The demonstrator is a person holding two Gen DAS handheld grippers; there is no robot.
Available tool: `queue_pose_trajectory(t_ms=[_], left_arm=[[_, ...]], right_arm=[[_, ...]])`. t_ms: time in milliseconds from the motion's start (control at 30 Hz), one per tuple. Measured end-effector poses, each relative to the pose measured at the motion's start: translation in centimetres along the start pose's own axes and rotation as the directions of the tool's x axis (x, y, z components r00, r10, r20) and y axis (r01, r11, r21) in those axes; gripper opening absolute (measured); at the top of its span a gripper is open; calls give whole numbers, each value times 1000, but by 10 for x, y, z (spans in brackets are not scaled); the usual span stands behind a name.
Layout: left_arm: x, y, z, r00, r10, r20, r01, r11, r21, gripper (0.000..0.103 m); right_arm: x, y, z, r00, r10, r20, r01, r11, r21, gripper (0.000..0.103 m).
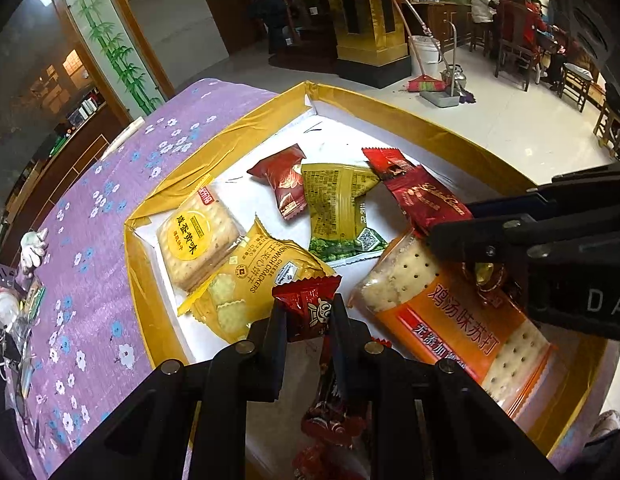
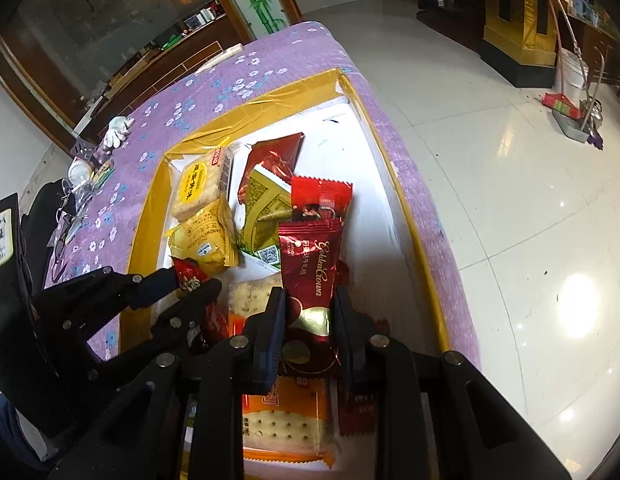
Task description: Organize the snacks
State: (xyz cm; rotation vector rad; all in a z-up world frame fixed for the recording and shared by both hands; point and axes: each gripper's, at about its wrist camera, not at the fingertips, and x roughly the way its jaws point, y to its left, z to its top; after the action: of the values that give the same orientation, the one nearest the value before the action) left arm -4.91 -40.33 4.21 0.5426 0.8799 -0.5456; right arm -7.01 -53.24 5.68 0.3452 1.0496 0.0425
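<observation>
– So, what are the two grippers doing?

– Left gripper (image 1: 308, 312) is clamped on a small dark red candy wrapper (image 1: 310, 306), its top frill sticking up above the fingertips. Right gripper (image 2: 310, 312) is clamped on a long red Golden Crown wafer pack (image 2: 310, 256), which stands up from between its fingers.

– And where are they?

– Both hang over the near end of a shallow white tray with a gold rim (image 1: 410, 120). The right one sits to the right of the left one, just beside it.

– What lies under them?

– An orange soda cracker pack (image 1: 450, 312), on the tray floor at the near right. Left of it lies a yellow sandwich cracker bag (image 1: 254, 280), partly on top of a clear cracker pack with a round yellow label (image 1: 194, 240).

– Farther out?

– A green and gold pouch (image 1: 338, 212) mid-tray, with a small red packet (image 1: 286, 180) touching its left edge.

– And the tray?

– It rests on a purple flowered cloth (image 1: 90, 260); a white glove (image 1: 32, 246) lies at the cloth's left edge.
</observation>
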Motion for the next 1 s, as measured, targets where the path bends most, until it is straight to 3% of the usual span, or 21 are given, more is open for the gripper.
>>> queue_pose_trajectory(t_ms=[467,600,667,733,867,1000], left_arm=[[2,-9,3,997,68,-18,-69,998,-14,20],[-3,-7,-2,998,61,-6,-61,998,-11,41],[-12,-1,-6,999,37,30,-36,999,-15,53],[-23,7,-10,998,-2,62,4,999,-38,72],[-43,23,-24,993,-49,104,54,997,-51,76],[-73,40,-49,980,-119,161,130,989,-63,92]], right_arm=[[10,3,14,999,46,-19,-46,998,-37,25],[-2,5,5,998,54,-18,-54,998,-16,33],[-13,9,-2,998,55,-4,-55,998,7,47],[-28,17,-11,999,36,31,-37,999,15,59],[-64,41,-35,994,-18,111,18,1000,7,75],[-95,72,-66,971,-128,204,136,990,-26,89]])
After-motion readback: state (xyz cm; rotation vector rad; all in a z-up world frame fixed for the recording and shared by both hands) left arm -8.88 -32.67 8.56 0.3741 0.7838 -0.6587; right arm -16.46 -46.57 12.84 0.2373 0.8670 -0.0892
